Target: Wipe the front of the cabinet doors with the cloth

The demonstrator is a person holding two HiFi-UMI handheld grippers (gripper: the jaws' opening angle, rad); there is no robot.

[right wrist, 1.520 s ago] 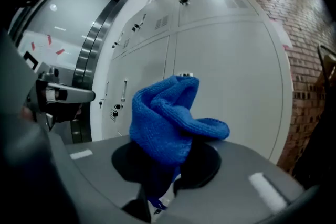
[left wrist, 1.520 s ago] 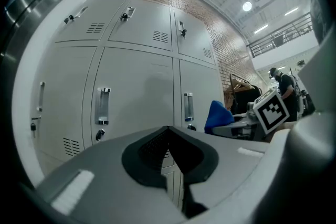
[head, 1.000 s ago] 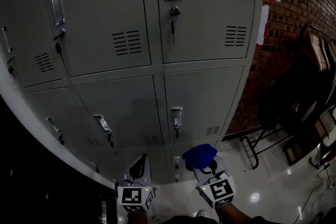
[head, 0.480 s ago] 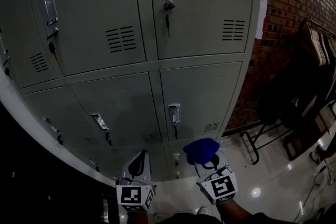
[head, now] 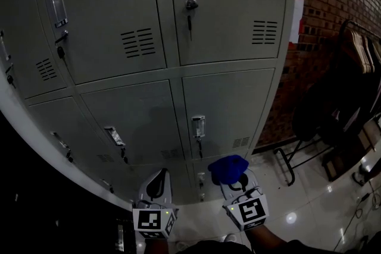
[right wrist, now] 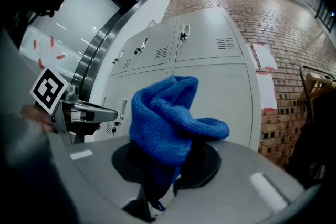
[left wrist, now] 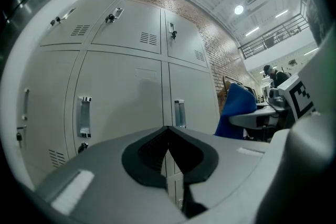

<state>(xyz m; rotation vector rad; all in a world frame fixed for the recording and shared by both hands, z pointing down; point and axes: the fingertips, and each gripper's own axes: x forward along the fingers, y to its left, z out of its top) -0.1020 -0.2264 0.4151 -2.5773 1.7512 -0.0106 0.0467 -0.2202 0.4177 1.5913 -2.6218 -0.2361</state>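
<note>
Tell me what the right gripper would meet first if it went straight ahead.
Probably the grey metal cabinet door ahead, with the bunched blue cloth clamped in the right gripper touching first; depth is unclear.

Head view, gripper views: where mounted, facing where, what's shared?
Head view: on the head, looking down at the cabinet doors; shows left tool and right tool holding the blue cloth.
Left gripper view: on the left tool, facing the doors along its shut jaws.
Right gripper view: on the right tool, facing the doors past the cloth.
Shared: both gripper views show the other tool.
</note>
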